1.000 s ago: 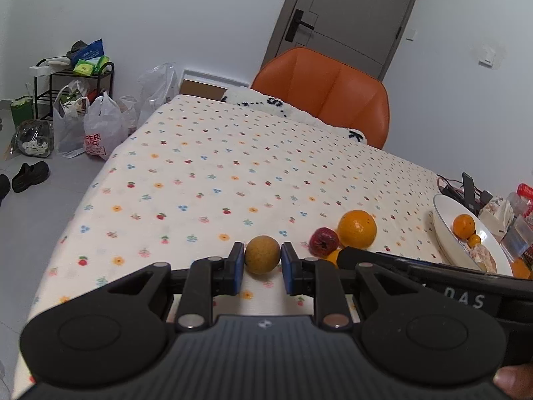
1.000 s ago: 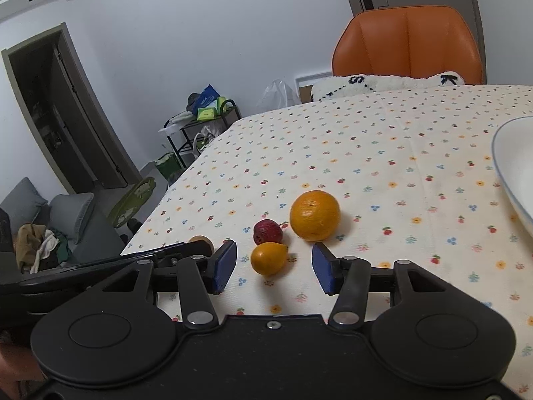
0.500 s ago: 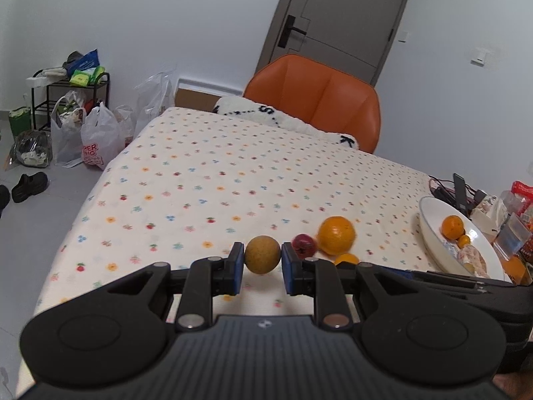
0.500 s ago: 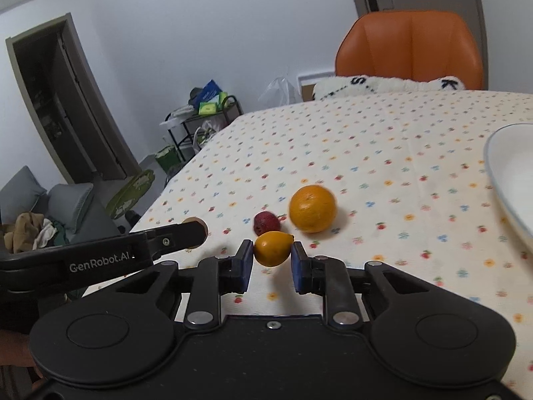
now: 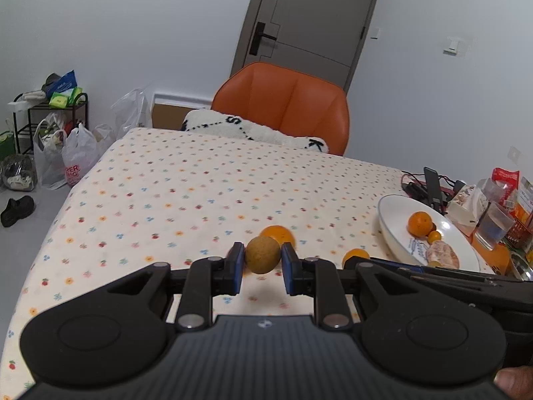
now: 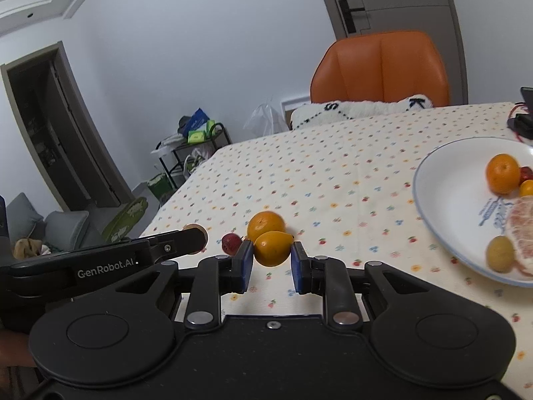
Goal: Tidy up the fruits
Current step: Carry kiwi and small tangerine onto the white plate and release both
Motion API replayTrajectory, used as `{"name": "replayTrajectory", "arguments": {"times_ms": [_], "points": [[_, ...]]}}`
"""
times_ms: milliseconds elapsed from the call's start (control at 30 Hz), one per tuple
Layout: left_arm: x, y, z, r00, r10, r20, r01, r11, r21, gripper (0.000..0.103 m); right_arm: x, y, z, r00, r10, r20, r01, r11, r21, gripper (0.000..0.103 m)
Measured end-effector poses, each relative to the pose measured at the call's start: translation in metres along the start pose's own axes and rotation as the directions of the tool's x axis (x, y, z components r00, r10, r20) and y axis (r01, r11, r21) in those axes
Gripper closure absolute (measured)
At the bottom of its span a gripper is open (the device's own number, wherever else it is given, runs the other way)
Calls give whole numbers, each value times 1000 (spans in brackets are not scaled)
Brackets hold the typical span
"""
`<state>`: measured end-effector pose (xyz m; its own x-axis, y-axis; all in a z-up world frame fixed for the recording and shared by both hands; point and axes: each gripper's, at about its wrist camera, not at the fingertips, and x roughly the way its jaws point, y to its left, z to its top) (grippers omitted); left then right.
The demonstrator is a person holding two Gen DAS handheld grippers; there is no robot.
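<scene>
Above the near part of the desk's flower-dotted cream cloth (image 5: 186, 180), the left gripper (image 5: 260, 263) has its blue-padded jaws closed on a round tan-brown fruit (image 5: 263, 254), held clear of the cloth. Just to its right, the right gripper (image 6: 271, 260) clamps a small yellow-orange pear-shaped fruit (image 6: 273, 248) between its own jaws, likewise lifted.

On the cloth just behind the held fruits lie a large round orange (image 6: 266, 224) and, beside it on its left, a small dark red fruit (image 6: 231, 242); the two look close together, though whether they touch cannot be told.

The white oval ceramic plate (image 6: 443, 180) sits to the right, near the desk's right edge, well apart from the loose orange. It carries a tangerine (image 6: 503, 173), a smaller orange fruit (image 6: 526, 188), a peeled pink citrus piece (image 6: 523, 230) and a small yellowish-green fruit (image 6: 499, 253), all crowded toward its right half; its left half is bare.

A wide stretch of bare cloth runs between the grippers and the plate's rim, and more lies toward the far edge, where an orange leather chair (image 5: 283, 110) stands. The desk's left edge drops to grey floor.
</scene>
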<state>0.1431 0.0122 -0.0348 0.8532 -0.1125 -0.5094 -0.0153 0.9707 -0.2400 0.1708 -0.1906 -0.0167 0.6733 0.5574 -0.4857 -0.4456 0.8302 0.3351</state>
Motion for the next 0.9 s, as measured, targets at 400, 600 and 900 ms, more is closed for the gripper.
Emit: {"name": "replayTrajectory", "arguments": {"times_ms": [400, 600, 900], "points": [[-1, -37, 0, 1000, -24, 12, 23, 999, 45, 81, -32, -29, 4, 998, -12, 57, 9, 999, 39, 80], [-1, -54, 0, 999, -40, 14, 39, 997, 65, 81, -45, -41, 3, 997, -23, 80, 19, 998, 52, 80], [3, -81, -1, 998, -66, 13, 64, 994, 90, 81, -69, -63, 2, 992, -49, 117, 39, 996, 82, 80]]}}
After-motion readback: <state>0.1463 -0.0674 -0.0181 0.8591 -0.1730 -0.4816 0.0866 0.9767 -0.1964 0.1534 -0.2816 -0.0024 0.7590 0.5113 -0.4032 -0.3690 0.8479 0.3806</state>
